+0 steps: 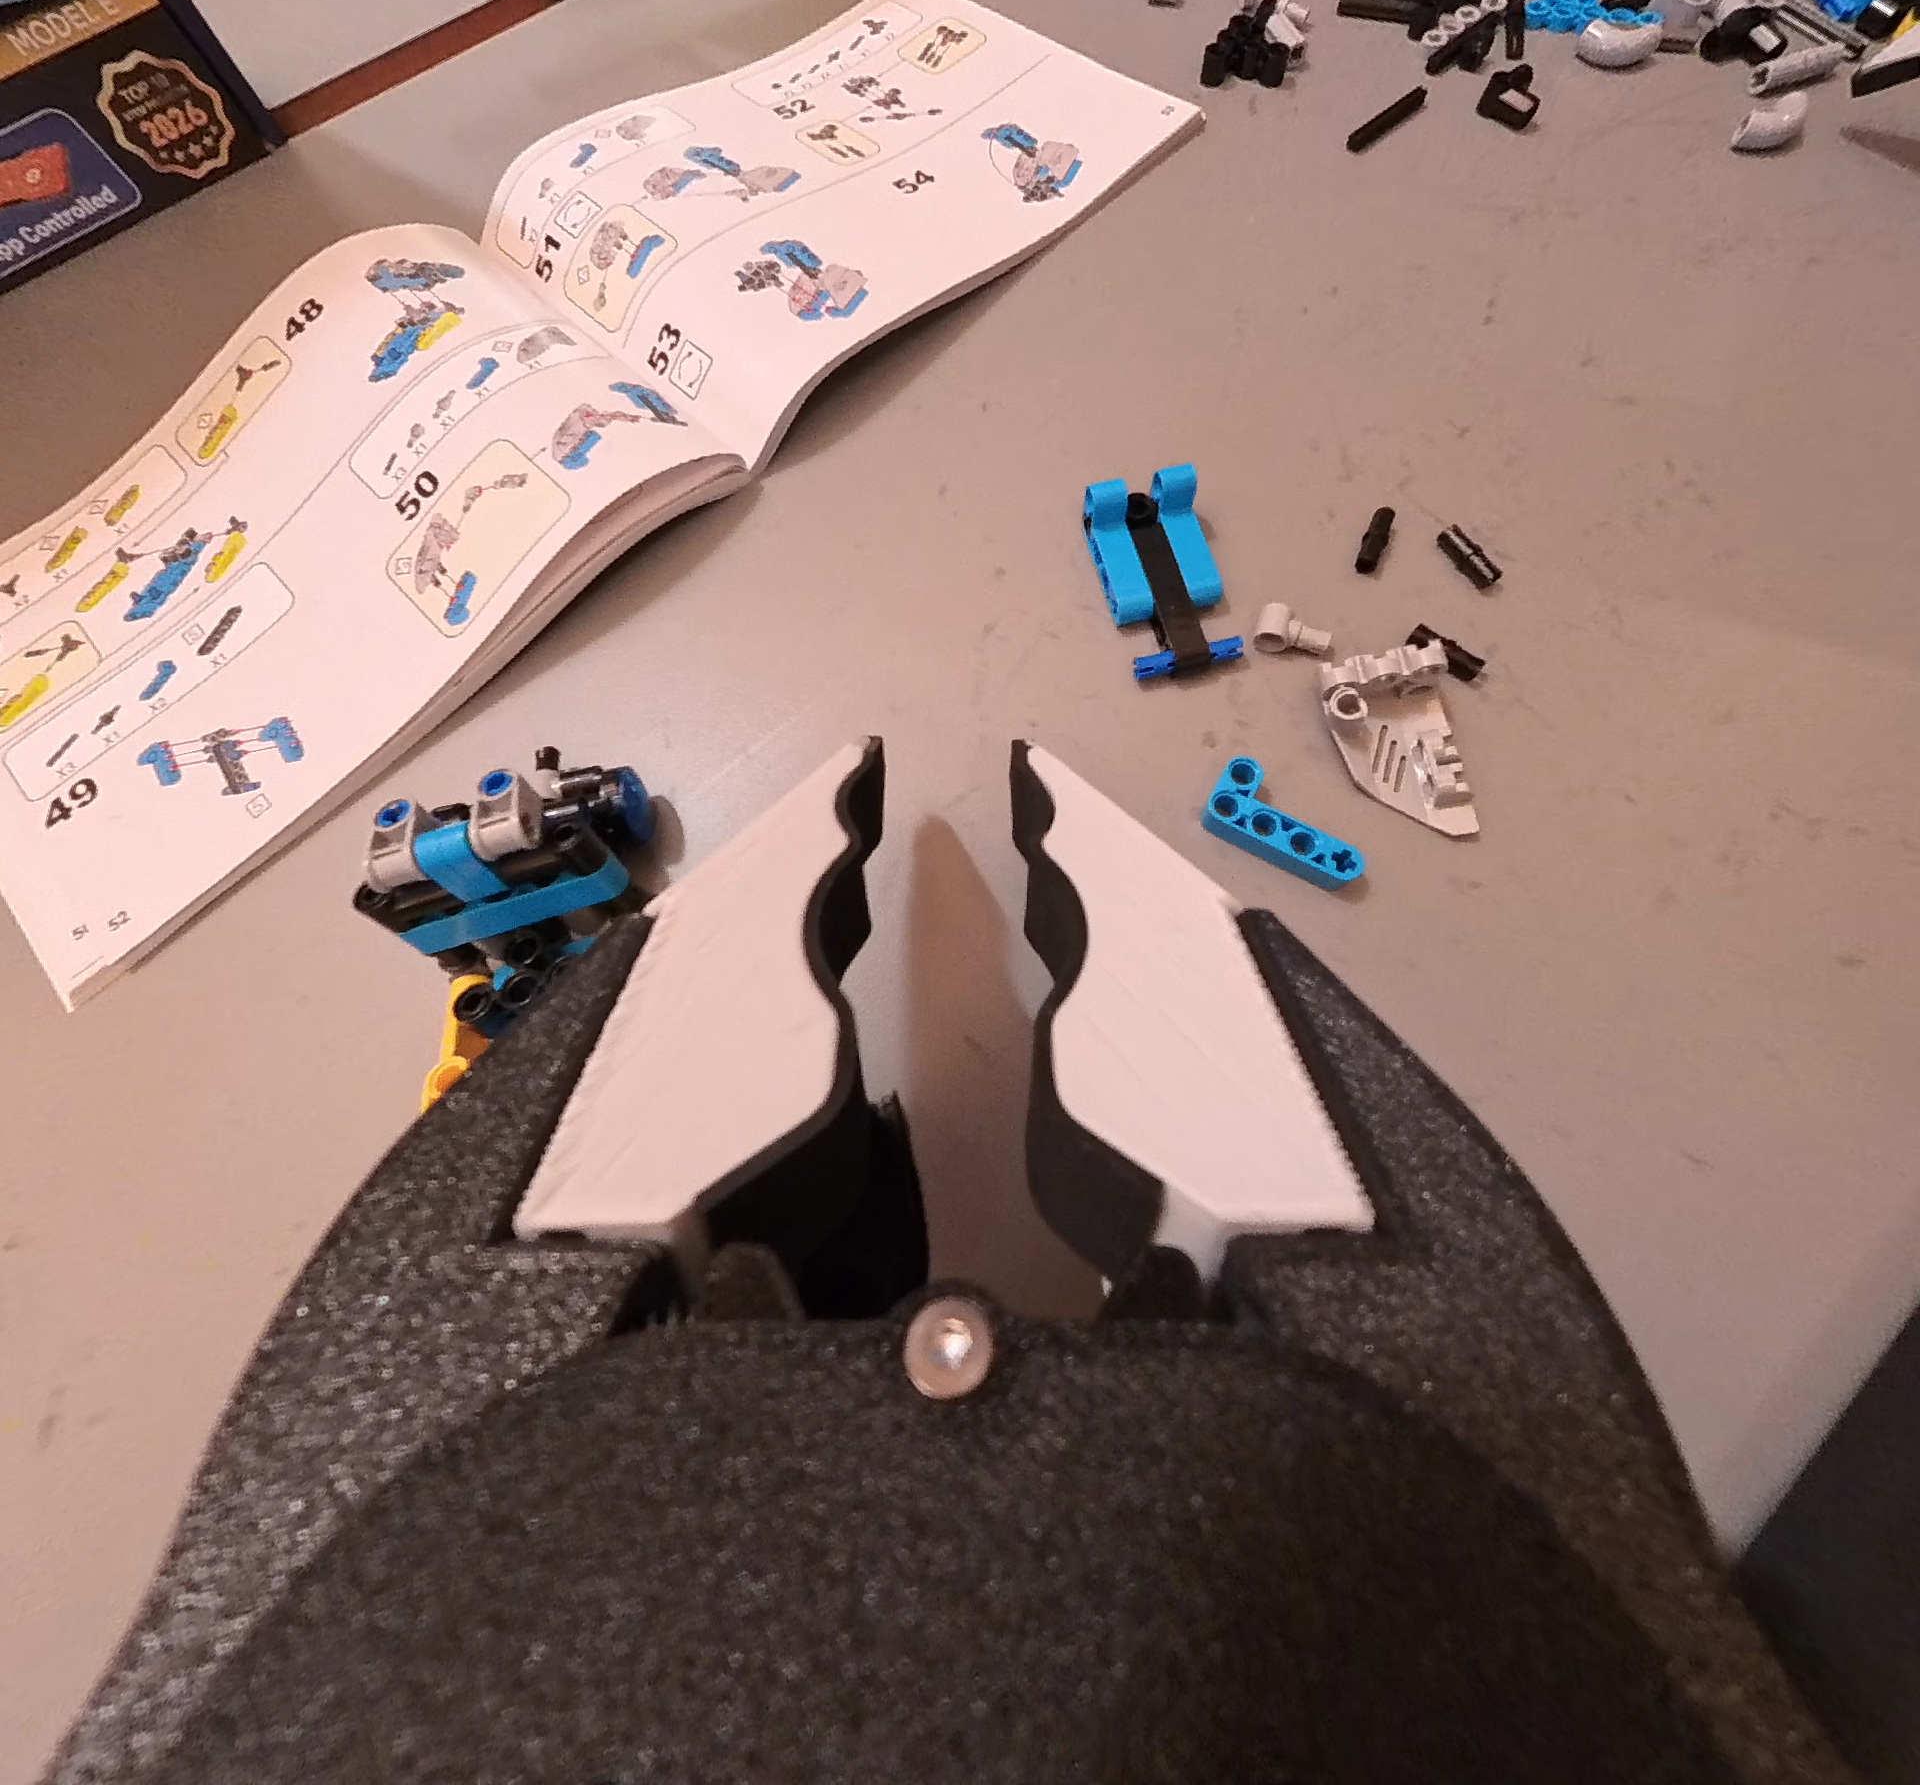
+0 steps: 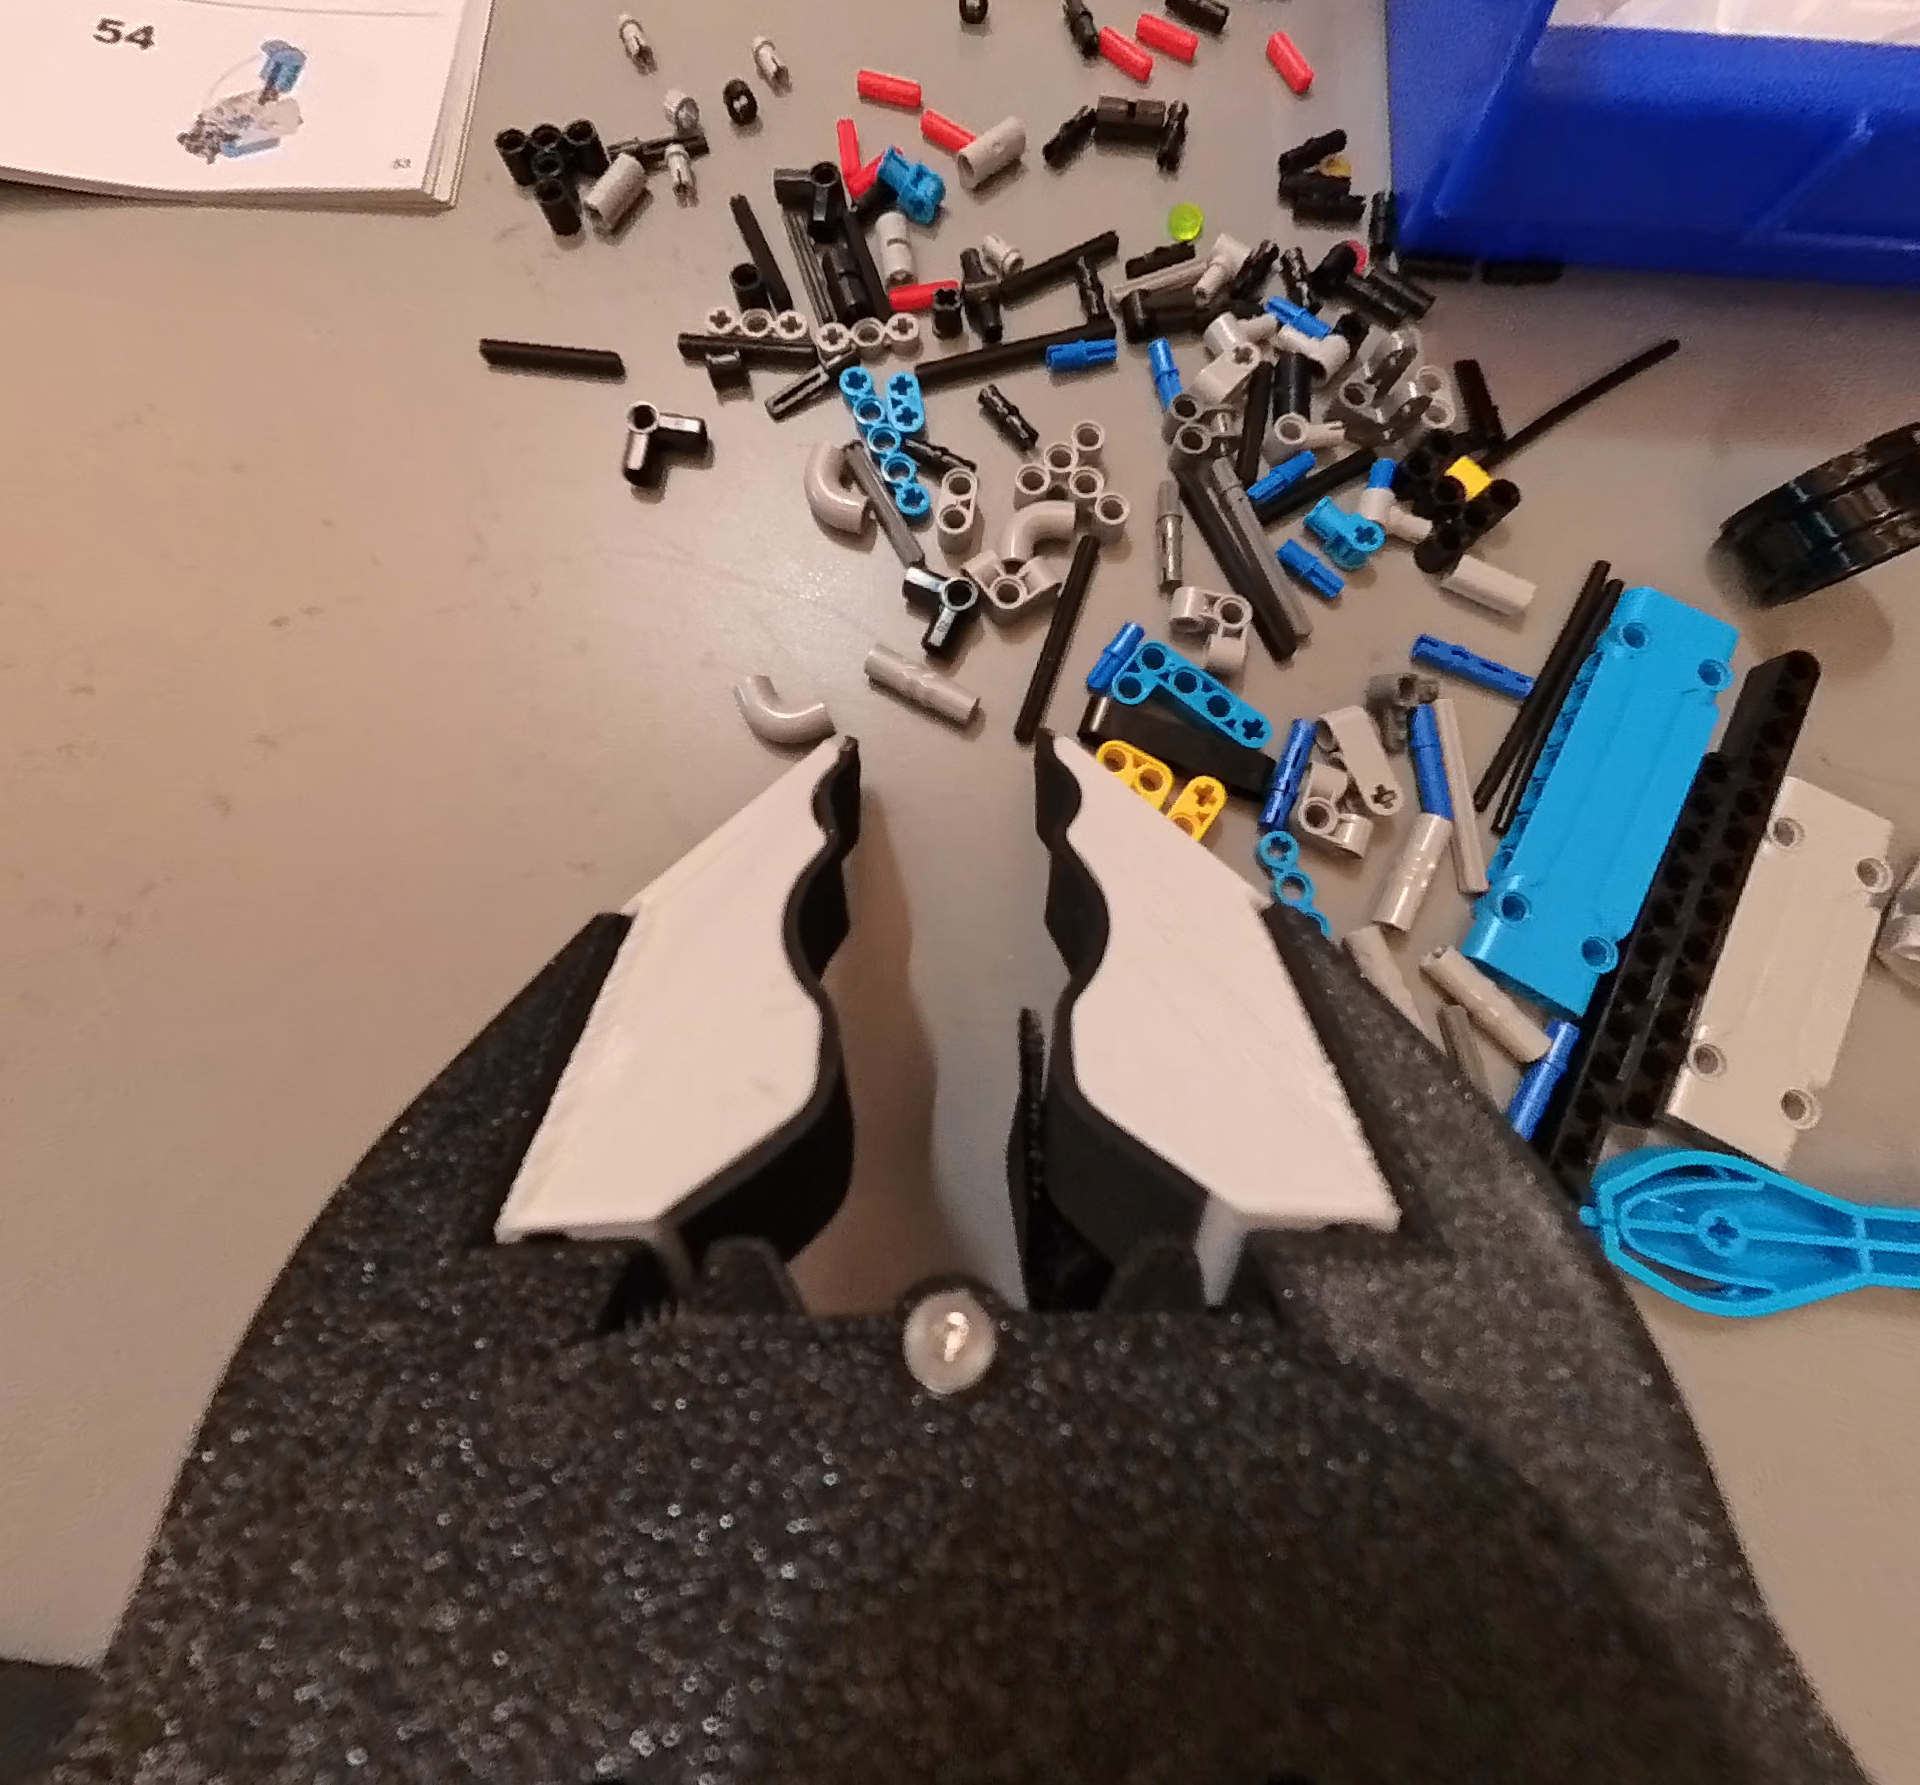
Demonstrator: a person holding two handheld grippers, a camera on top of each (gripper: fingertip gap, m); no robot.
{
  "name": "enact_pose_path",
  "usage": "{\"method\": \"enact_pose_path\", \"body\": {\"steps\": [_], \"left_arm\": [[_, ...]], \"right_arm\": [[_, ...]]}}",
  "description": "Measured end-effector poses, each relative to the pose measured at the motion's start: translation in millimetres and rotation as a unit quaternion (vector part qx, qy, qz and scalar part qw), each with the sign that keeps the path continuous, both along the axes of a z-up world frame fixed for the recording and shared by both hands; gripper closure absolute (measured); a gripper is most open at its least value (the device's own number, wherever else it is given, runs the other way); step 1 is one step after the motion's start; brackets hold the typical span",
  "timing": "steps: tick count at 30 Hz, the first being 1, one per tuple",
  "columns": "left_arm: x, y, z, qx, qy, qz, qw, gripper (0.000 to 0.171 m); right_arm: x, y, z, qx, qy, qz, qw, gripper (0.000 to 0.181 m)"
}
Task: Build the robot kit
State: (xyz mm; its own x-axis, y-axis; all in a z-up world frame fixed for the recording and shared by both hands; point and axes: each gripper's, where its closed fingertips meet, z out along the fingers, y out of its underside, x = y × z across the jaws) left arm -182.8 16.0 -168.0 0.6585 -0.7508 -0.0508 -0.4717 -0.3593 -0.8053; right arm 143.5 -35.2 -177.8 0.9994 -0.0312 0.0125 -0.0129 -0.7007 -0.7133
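Observation:
My left gripper (image 1: 948,748) is open and empty above the grey table (image 1: 1558,385). A small blue, grey and black brick assembly (image 1: 499,862) lies just left of its left finger. To its right lie a blue L-shaped beam (image 1: 1280,826), a light grey panel piece (image 1: 1403,743) and a blue and black sub-assembly (image 1: 1153,561). My right gripper (image 2: 945,746) is open and empty at the near edge of a spread of several small loose bricks (image 2: 1039,364). A grey curved piece (image 2: 781,709) lies at its left fingertip, yellow beams (image 2: 1153,779) by its right.
An open instruction booklet (image 1: 520,364) lies at the left, its corner also in the right wrist view (image 2: 239,31). A dark printed box (image 1: 94,73) stands far left. A blue bin (image 2: 1662,104), a long blue panel (image 2: 1605,800), a black tyre (image 2: 1829,514) and a grey plate (image 2: 1766,966) sit right. About 35 centimetres separates my left fingertips from my right.

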Motion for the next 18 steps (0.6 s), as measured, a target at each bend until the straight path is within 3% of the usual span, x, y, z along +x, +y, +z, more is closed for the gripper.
{"method": "enact_pose_path", "body": {"steps": [13, 18], "left_arm": [[-3.9, 4.2, 0.9, -0.019, -0.021, 0.017, 0.999, 0.147], [0.9, 11.4, 13.9, -0.035, -0.086, 0.032, 0.995, 0.147]], "right_arm": [[-8.8, 7.7, -1.0, 0.002, 0.004, 0.019, 1.000, 0.148], [-36.5, 22.4, 8.3, 0.017, 0.005, 0.051, 0.999, 0.148]]}}
